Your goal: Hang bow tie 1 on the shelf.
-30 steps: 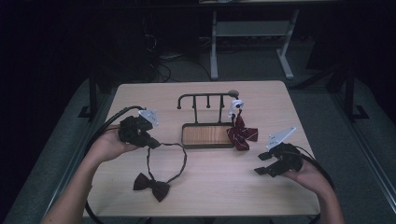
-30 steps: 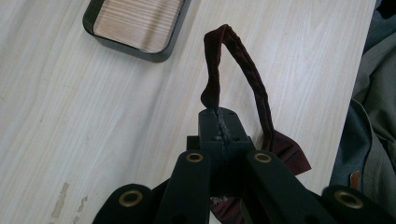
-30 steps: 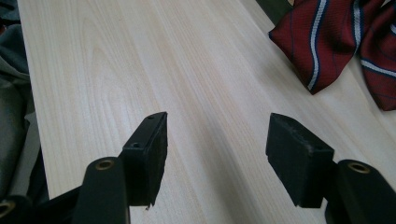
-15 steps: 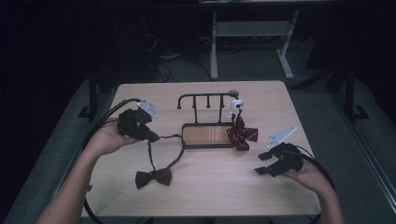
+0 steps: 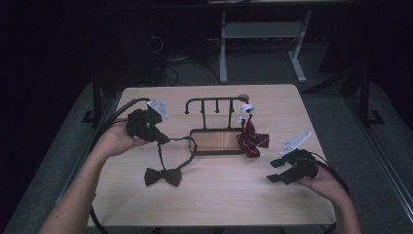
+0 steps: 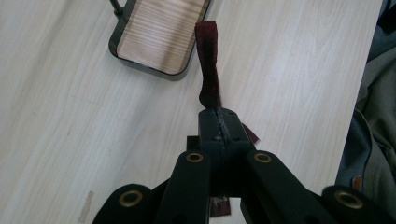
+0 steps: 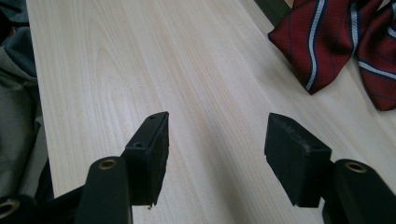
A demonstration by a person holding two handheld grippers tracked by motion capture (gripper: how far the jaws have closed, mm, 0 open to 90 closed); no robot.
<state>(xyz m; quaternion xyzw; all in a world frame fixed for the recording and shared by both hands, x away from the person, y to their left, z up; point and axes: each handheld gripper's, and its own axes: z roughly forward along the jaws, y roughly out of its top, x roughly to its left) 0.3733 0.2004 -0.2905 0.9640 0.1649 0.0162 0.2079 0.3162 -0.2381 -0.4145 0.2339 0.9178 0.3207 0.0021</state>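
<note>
The left hand-held gripper point(image 5: 163, 140) has its jaws pinched tight on the strap point(image 6: 208, 70) of a dark bow tie point(image 5: 162, 176), gripping the band rather than the bow, which judging by the slack would let the loop be carried up and over a hook. From that grip the strap runs out towards the wooden-based hook stand point(image 5: 217, 140), the landmark at the middle of the worktop point(image 5: 204, 204); one end of the band reaches the stand's front-left corner, and the bow itself lies in front of the stand and to its left, flat on the worktop. A second bow tie, red with pale stripes point(image 5: 252, 140), hangs from the stand's right-hand end by a white clip, its lower part touching the worktop beside the base, so it looks like one tie is already in place and the dark one is next. The right hand-held gripper point(image 5: 276, 170) waits to the right of the stand and nearer the person, jaws spread wide with nothing between them, apparently kept ready to help. No brand, label or readable writing shows on the ties, the stand or either gripper
</note>
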